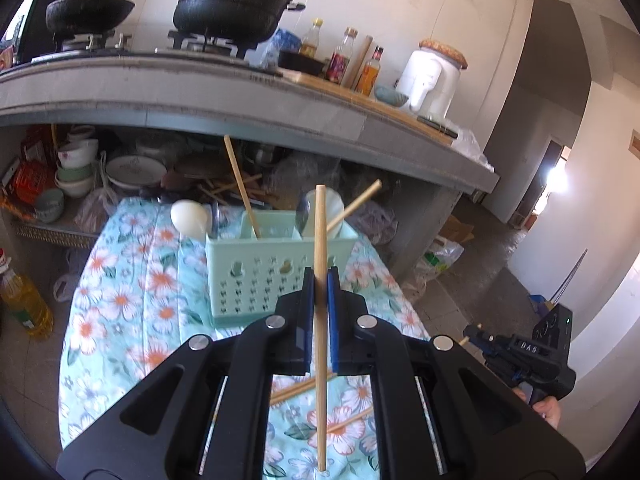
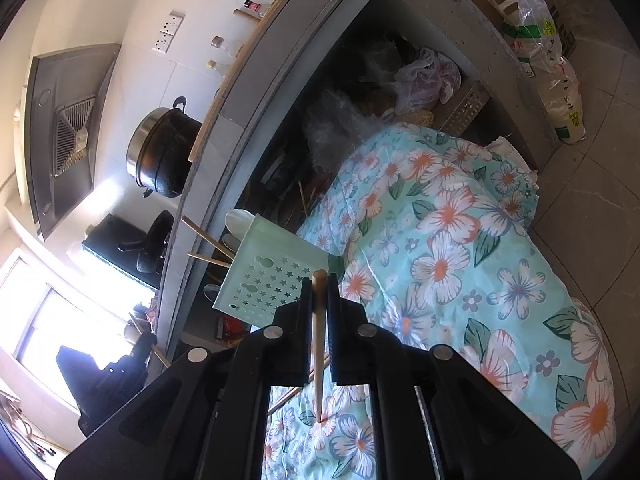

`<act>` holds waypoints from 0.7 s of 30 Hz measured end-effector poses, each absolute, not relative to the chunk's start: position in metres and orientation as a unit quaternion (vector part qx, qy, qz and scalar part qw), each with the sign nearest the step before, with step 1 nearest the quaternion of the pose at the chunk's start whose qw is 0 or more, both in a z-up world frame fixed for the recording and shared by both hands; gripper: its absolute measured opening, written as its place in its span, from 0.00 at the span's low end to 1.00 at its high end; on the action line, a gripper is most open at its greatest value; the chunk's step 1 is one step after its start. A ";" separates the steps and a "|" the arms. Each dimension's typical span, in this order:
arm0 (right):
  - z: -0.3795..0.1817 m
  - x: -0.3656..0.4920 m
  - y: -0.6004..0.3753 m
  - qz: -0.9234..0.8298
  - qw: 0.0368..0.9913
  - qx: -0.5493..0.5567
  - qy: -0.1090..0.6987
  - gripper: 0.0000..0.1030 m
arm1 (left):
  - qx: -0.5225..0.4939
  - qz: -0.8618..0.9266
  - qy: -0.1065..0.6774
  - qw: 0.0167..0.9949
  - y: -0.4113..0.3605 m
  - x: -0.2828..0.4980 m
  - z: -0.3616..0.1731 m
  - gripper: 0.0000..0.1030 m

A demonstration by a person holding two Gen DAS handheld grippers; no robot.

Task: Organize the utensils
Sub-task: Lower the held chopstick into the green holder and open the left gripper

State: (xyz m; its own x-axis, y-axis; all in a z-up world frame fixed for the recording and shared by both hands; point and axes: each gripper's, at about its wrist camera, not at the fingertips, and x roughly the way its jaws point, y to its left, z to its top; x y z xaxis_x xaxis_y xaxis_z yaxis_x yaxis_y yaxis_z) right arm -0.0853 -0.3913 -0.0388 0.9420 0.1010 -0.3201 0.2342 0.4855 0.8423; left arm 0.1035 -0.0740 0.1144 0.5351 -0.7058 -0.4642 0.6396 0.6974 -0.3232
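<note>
My left gripper [image 1: 320, 276] is shut on a wooden chopstick [image 1: 320, 240] that stands almost upright, its lower tip near the floral cloth [image 1: 120, 300]. Just beyond it sits a mint green utensil basket [image 1: 256, 268] holding chopsticks [image 1: 242, 188], a metal spoon [image 1: 306, 216] and a white spoon [image 1: 191, 218]. More chopsticks [image 1: 300, 390] lie on the cloth under the gripper. My right gripper [image 2: 319, 280] is shut on another chopstick [image 2: 319, 340], whose tip touches the cloth [image 2: 460, 240]; the basket [image 2: 268, 276] is to its left. The right gripper [image 1: 480, 334] also shows low at the right of the left wrist view.
A grey counter [image 1: 200, 88] with a stove, black pot [image 1: 236, 4], wok [image 1: 88, 12], bottles and a white jug [image 1: 432, 80] runs behind the table. Bowls and plates [image 1: 80, 176] fill the shelf beneath it. An oil bottle [image 1: 24, 300] stands on the floor at left, bags [image 2: 540, 60] at right.
</note>
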 end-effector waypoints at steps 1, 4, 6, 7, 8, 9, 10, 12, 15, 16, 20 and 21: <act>-0.038 -0.085 -0.391 -0.040 0.846 0.505 0.166 0.07 | -0.059 -0.385 0.283 0.877 -0.073 0.105 0.120 0.05; -0.037 -0.085 -0.391 -0.037 0.846 0.505 0.167 0.07 | -0.062 -0.384 0.260 0.884 -0.072 0.113 0.136 0.05; -0.036 -0.084 -0.390 -0.037 0.847 0.503 0.168 0.07 | -0.068 -0.385 0.244 0.887 -0.073 0.120 0.149 0.05; -0.035 -0.084 -0.389 -0.036 0.848 0.501 0.168 0.07 | -0.072 -0.386 0.233 0.890 -0.074 0.124 0.156 0.05; -0.035 -0.084 -0.389 -0.037 0.849 0.500 0.168 0.07 | -0.075 -0.386 0.215 0.894 -0.074 0.127 0.165 0.05; -0.034 -0.085 -0.388 -0.037 0.850 0.499 0.167 0.07 | -0.078 -0.384 0.199 0.898 -0.076 0.131 0.173 0.05; -0.033 -0.085 -0.388 -0.037 0.851 0.498 0.166 0.07 | -0.082 -0.381 0.183 0.903 -0.078 0.135 0.181 0.05; -0.032 -0.084 -0.387 -0.038 0.851 0.496 0.167 0.07 | -0.086 -0.373 0.154 0.911 -0.083 0.143 0.193 0.05; -0.031 -0.080 -0.386 -0.037 0.852 0.495 0.170 0.07 | -0.100 -0.360 0.122 0.920 -0.094 0.157 0.208 0.05; -0.031 -0.079 -0.386 -0.037 0.852 0.494 0.170 0.07 | -0.103 -0.354 0.109 0.923 -0.100 0.163 0.211 0.05; -0.027 -0.075 -0.385 -0.036 0.855 0.489 0.171 0.07 | -0.099 -0.336 0.090 0.932 -0.123 0.185 0.209 0.05; -0.027 -0.075 -0.385 -0.037 0.855 0.488 0.171 0.07 | -0.096 -0.327 0.093 0.935 -0.131 0.192 0.206 0.05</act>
